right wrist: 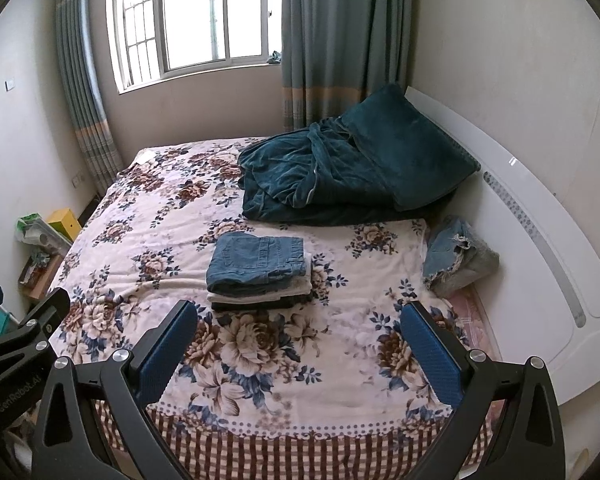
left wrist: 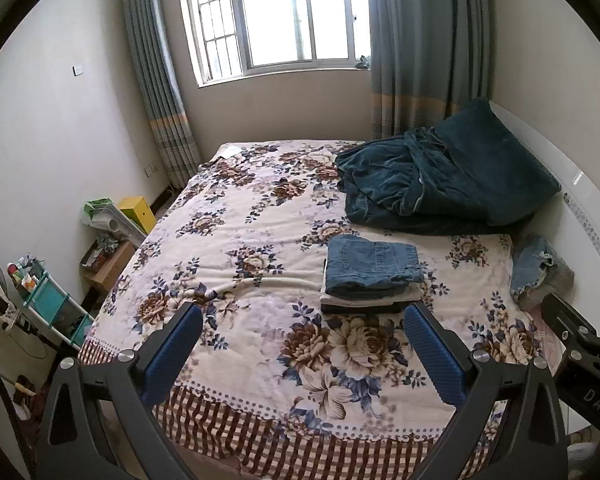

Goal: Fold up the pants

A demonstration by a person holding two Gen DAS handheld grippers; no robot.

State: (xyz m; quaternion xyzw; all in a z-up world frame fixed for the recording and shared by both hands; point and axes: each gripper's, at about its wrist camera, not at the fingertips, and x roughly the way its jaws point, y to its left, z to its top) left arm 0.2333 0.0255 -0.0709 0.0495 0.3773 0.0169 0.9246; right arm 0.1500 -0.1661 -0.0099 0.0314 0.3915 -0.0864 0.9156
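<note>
both tools hang over the foot of the bed, the left gripper (left wrist: 302, 342) and the right gripper (right wrist: 298, 340) each with jaws spread wide and nothing between them. just past them on the floral blanket (left wrist: 236, 216) sits a neat stack of folded pants (right wrist: 260, 270) — blue jeans on top, pale and dark pairs beneath. further out, a crumpled denim garment (right wrist: 452, 256) lies by the white headboard (right wrist: 540, 240), near a heaped teal blanket (right wrist: 340, 176).
</note>
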